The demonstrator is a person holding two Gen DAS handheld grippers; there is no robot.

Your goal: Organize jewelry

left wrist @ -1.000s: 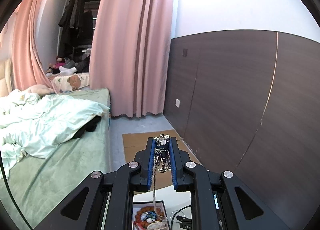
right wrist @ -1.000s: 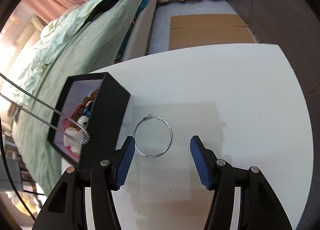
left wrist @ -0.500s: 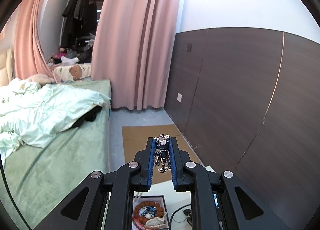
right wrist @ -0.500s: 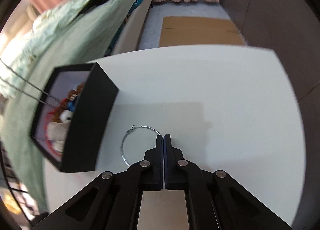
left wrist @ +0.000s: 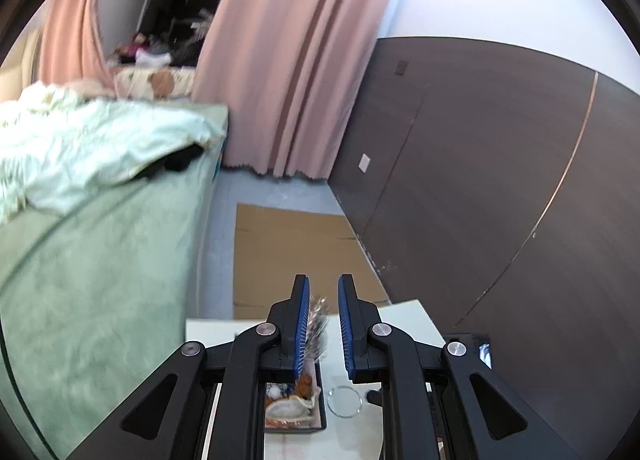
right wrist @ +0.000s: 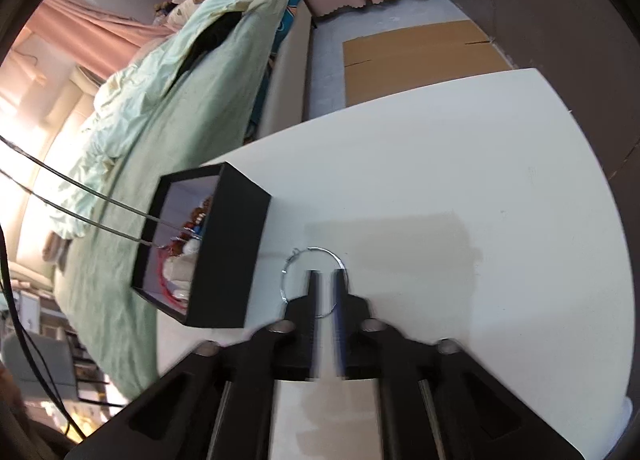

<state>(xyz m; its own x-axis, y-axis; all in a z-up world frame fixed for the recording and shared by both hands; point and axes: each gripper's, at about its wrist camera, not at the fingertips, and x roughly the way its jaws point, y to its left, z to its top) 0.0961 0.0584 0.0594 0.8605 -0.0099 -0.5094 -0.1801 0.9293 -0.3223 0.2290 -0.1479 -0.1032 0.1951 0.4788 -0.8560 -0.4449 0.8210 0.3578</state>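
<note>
Left gripper [left wrist: 323, 302] is spread, a blurred silver charm [left wrist: 317, 326] falling between its fingers above the black jewelry box [right wrist: 224, 260], centre-left. Right gripper [right wrist: 325, 284], parted narrowly, hovers over the hoop [right wrist: 310, 280] lying on the white table [right wrist: 460, 179].

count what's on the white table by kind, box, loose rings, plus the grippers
black jewelry box: 1
loose silver hoop: 1
chain necklace hanging into the box: 1
grippers: 2, left gripper and right gripper
total: 5
</note>
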